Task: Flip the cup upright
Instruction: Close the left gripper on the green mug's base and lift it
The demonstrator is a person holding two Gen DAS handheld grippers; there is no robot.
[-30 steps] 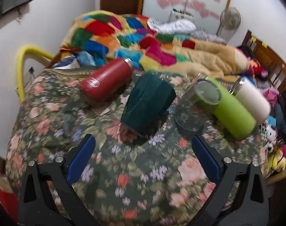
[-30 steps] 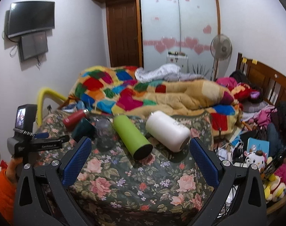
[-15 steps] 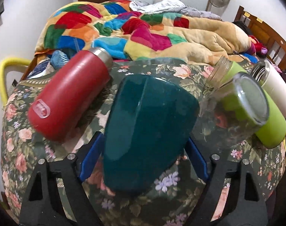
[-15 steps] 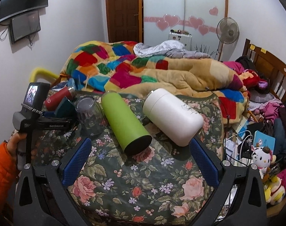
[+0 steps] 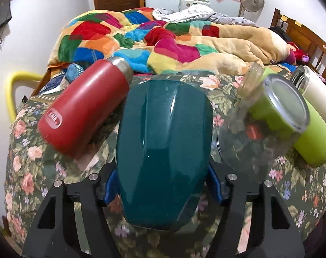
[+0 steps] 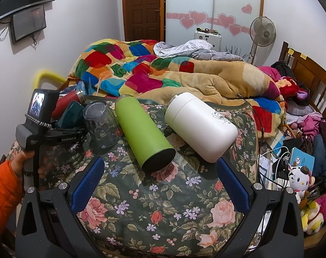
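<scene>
A dark teal cup lies on its side on the floral cloth, bottom toward the left wrist camera. My left gripper is closed on its lower body, blue pads against both sides. In the right wrist view the teal cup is mostly hidden behind the left gripper. My right gripper is open and empty, held in front of the green bottle and the white flask.
A red flask, a clear glass tumbler, the green bottle and the white flask lie around the cup on the floral-covered table. A bed with a patchwork blanket lies behind. Clutter and toys are at right.
My left gripper moved forward around the teal cup and closed on it. The right gripper came closer to the green bottle and white flask and stayed open.
</scene>
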